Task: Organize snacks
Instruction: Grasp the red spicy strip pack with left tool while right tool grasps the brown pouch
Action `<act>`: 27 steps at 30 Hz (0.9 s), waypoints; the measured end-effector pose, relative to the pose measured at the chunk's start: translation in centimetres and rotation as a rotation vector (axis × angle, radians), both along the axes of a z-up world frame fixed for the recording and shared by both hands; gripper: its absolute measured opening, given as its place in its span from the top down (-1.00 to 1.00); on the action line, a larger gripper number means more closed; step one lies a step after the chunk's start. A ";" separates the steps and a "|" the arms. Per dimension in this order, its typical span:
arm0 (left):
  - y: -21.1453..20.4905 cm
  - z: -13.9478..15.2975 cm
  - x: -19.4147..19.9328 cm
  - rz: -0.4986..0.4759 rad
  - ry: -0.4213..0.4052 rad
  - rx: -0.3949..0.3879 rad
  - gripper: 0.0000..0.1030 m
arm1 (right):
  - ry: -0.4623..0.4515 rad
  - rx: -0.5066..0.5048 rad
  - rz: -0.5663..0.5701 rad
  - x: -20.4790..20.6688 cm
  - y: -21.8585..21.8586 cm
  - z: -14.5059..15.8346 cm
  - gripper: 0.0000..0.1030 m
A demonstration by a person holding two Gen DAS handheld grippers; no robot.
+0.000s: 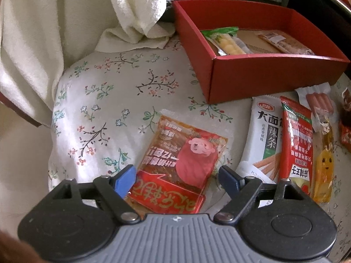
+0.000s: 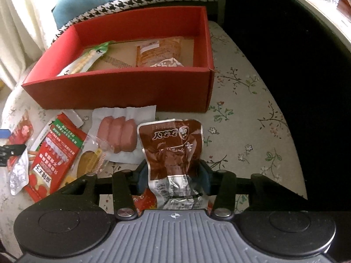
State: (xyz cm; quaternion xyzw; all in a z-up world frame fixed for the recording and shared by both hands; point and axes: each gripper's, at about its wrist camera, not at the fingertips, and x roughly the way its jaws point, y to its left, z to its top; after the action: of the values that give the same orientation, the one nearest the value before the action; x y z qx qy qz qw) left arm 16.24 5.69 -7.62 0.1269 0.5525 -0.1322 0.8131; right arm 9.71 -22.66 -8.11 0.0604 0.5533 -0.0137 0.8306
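A red cardboard box [image 1: 272,76] [image 2: 122,89] sits on the floral cushion and holds a green-topped packet [image 1: 226,41] [image 2: 87,60] and an orange packet [image 1: 285,41] [image 2: 160,51]. My left gripper [image 1: 177,178] is open, its blue fingers on either side of a red-orange snack packet with a bear [image 1: 177,164] lying on the cushion. My right gripper [image 2: 173,173] is shut on a brown foil snack packet [image 2: 173,149], held upright just above the cushion, in front of the box.
Loose snacks lie in front of the box: a white spicy-strip bag [image 1: 263,138], a red packet [image 1: 298,140] [image 2: 54,157], a yellow packet [image 1: 324,164] [image 2: 90,162] and a sausage pack [image 1: 320,103] [image 2: 118,135]. A cream towel [image 1: 43,43] hangs at left. A dark gap [image 2: 285,65] lies right of the cushion.
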 end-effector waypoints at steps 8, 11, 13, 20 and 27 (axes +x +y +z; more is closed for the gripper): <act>0.6 -0.9 1.0 0.017 0.051 -0.032 -0.86 | 0.017 0.008 0.002 0.2 -0.1 -0.3 -0.13; 0.6 -0.3 0.3 0.009 0.030 -0.033 -0.56 | 0.016 0.005 0.006 0.1 0.0 -0.3 -0.10; 0.6 0.1 -0.2 0.021 0.025 -0.033 -0.45 | 0.014 -0.008 0.017 -0.1 0.3 -0.1 -0.07; 0.4 0.8 -1.4 0.067 -0.007 0.004 -0.32 | -0.032 -0.011 0.005 -1.5 0.5 1.4 -0.05; 2.2 1.8 -1.8 0.150 -0.003 -0.064 0.34 | -0.062 0.008 0.005 -1.6 0.6 2.6 -0.05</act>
State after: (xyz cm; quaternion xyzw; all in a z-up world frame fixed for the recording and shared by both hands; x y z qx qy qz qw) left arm 14.40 7.91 -5.85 0.0595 0.5548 -0.0883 0.8251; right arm 8.09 -22.04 -5.52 0.0629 0.5275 -0.0074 0.8472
